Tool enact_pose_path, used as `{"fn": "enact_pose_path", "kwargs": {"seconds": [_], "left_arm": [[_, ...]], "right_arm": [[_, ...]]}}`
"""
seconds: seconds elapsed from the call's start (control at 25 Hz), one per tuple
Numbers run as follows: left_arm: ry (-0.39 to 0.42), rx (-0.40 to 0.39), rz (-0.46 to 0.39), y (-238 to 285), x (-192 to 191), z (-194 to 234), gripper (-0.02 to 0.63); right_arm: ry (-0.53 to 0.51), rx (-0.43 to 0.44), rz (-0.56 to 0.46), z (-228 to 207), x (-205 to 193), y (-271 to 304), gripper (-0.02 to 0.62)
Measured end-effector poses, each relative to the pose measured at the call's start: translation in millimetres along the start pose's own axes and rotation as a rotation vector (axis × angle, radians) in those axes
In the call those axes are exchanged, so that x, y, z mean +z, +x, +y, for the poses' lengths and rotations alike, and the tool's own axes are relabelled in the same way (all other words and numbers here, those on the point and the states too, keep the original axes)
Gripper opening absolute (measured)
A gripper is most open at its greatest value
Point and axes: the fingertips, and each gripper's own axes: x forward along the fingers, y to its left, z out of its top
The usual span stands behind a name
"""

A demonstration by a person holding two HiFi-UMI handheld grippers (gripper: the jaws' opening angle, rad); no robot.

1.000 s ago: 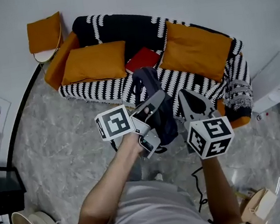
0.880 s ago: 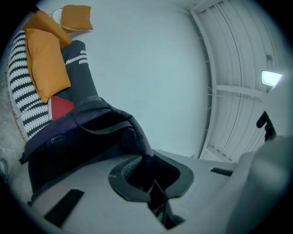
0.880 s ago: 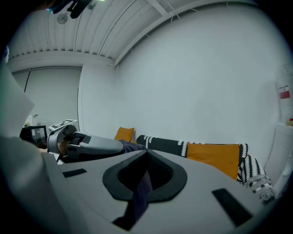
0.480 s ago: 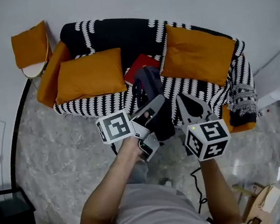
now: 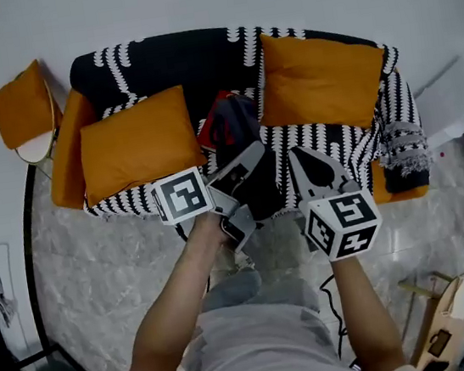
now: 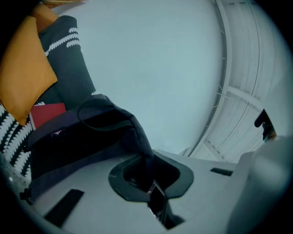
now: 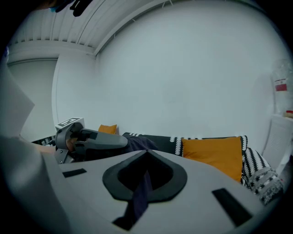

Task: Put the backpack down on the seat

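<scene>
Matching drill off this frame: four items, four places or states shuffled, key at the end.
Items:
1. backpack
2. red item
3. small orange cushion
4. patterned throw

Places or states:
A. draped over the sofa
B. off the sofa, beyond its end at the head view's left
C. strap clamped in the left gripper and in the right gripper
D. on the seat, just behind the backpack

Pairs: 1-C, 2-D, 3-B, 4-A
</scene>
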Motion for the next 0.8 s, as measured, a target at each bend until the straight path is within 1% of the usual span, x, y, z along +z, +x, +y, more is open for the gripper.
{"fn": "enact_pose_path", "kwargs": {"seconds": [0.28, 0.56, 0.68, 0.8], "left_arm": [[0.003, -0.008, 0.08, 28, 26, 37, 0.014], [0.005, -0.015, 0.159, 76, 35, 73, 0.015], [0.008, 0.001, 0.196, 96, 38, 92, 0.014], [0.016, 0.037, 0.241, 114, 43, 115, 0.014]], "right_arm": [[0.028, -0.041, 0.015, -20, -5, 40, 0.0], [0.088, -0.074, 0.026, -65, -16, 75, 0.0], [0.114, -0.076, 0.037, -85, -19, 97, 0.0], [0.147, -0.077, 0.044, -105, -20, 123, 0.0]]}}
